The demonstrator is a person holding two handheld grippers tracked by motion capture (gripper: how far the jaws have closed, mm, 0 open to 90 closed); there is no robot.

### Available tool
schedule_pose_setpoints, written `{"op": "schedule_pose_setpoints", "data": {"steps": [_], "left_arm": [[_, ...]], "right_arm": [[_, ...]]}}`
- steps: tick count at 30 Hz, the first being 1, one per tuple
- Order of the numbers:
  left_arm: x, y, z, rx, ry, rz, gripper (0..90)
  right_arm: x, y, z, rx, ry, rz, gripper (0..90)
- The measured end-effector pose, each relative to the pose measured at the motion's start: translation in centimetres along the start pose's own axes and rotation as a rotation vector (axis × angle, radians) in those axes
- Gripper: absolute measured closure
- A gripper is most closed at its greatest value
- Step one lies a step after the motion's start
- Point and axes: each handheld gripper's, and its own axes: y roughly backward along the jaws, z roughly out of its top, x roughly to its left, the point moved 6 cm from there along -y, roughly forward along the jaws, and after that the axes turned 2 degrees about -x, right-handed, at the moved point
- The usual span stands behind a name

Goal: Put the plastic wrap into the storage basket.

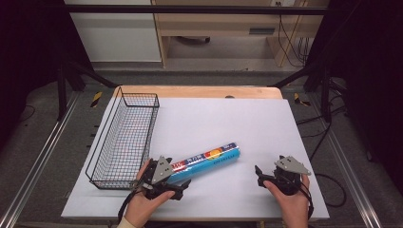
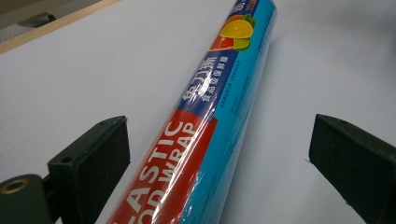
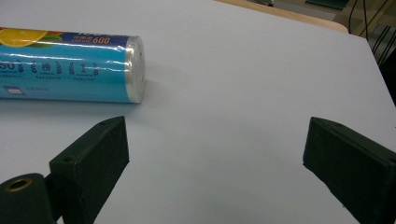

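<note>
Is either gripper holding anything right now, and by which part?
Nothing held. Left gripper open, straddling the plastic wrap roll's near end; right gripper open.

A roll of plastic wrap lies slantwise on the white surface, just right of a black wire basket. The left gripper sits at the roll's near end; the right gripper rests well apart, fingers spread.

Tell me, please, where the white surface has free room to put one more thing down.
The widest bare patch lies beyond the plastic wrap roll, from the wire basket across to the white board's far and right edges. A smaller one sits between the roll's end and the right gripper. The near left is crowded: the left gripper straddles the roll beside the basket.
</note>
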Motion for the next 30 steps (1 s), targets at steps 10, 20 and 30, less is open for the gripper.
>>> {"op": "schedule_pose_setpoints", "data": {"steps": [10,20,30], "left_arm": [[-0.3,-0.1,-0.1,0.013,-0.016,-0.012,5.6],[-0.4,-0.2,2.0,0.052,-0.127,-0.012,5.8],[-0.4,-3.6,3.8,0.172,-0.215,-0.072,5.2]], "right_arm": [[0.0,0.0,0.0,-0.006,0.001,0.003,8.1],[0.1,0.0,0.0,-0.005,-0.004,0.006,8.5],[0.3,-0.1,0.0,-0.008,-0.008,0.023,8.5]]}}
